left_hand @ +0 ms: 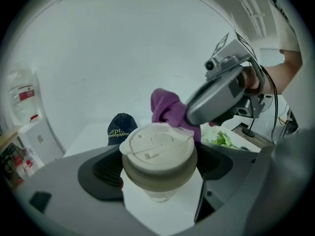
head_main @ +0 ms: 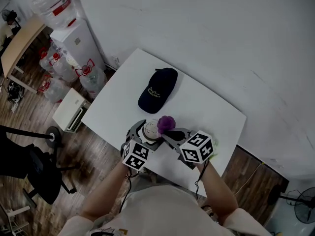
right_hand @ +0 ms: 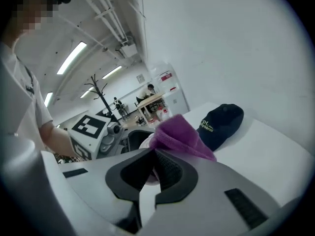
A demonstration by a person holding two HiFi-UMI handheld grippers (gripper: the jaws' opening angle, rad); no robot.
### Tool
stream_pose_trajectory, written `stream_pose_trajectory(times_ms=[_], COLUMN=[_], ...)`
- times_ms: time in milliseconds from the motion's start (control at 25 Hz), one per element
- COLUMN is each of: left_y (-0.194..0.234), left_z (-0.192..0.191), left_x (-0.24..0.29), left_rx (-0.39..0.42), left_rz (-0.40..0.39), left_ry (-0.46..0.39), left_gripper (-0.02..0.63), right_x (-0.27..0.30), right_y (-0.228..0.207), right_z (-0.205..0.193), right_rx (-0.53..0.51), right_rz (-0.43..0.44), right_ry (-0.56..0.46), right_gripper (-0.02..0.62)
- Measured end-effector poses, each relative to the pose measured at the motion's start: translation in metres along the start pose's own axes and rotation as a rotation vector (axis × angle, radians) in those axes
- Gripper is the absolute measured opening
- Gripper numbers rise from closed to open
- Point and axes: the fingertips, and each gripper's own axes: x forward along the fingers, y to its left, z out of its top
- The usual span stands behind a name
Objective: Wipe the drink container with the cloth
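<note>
At the far left of the head view, a white water dispenser (head_main: 74, 39) is seen against the wall, with spare water bottles (head_main: 89, 76) set on the wooden floor beside it. To its right a white table (head_main: 113, 113) is shown, and a dark cap (head_main: 158, 90) with pale lettering is laid near the table's middle, apart from the two grippers. Toward the near edge, the left gripper (head_main: 145, 135) is seen with its marker cube turned up to the camera. Its jaws are set narrowly round the drink container (left_hand: 158, 154), a clear cup closed with a cream lid. The cup is gripped just under the lid and is held upright, though whether its base touches the table cannot be told. Against the far right rim of the lid the purple cloth (right_hand: 179, 136) is pressed, as is shown best in the left gripper view. A fold of this cloth is pinched by the right gripper (right_hand: 153, 156), whose jaws are set almost together on it, while the rest of the cloth is bunched beyond the fingertips (right_hand: 170, 167). A second marker cube is carried on the right gripper, just right of the container in the head view. Farther right, something green (left_hand: 222, 140) is seen lying on the table, too blurred to be identified.
</note>
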Motion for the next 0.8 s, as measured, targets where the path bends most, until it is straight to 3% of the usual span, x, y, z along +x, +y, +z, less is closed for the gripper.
stream_pose_trajectory(times_ms=[80, 160, 480, 640, 800], left_y=[-0.006, -0.005, -0.010, -0.005, -0.003], left_z=[0.000, -0.002, -0.003, -0.006, -0.006], left_x=[0.001, 0.001, 0.000, -0.002, -0.001], left_rx=[0.050, 0.045, 0.095, 0.055, 0.047], left_rz=[-0.006, -0.002, -0.012, -0.009, -0.019], left_ry=[0.008, 0.011, 0.048, 0.045, 0.044], left_gripper=[0.437, 0.437, 0.437, 0.437, 0.437], right_x=[0.000, 0.005, 0.040, 0.047, 0.034], right_y=[-0.008, -0.008, 0.007, 0.028, 0.036], right_z=[0.004, 0.008, 0.020, 0.010, -0.007], right_rx=[0.010, -0.023, -0.328, -0.367, -0.253], right_rz=[-0.040, -0.059, -0.201, -0.094, 0.042], right_ry=[-0.012, 0.009, 0.161, 0.216, 0.227], right_gripper=[0.035, 0.036, 0.037, 0.037, 0.037])
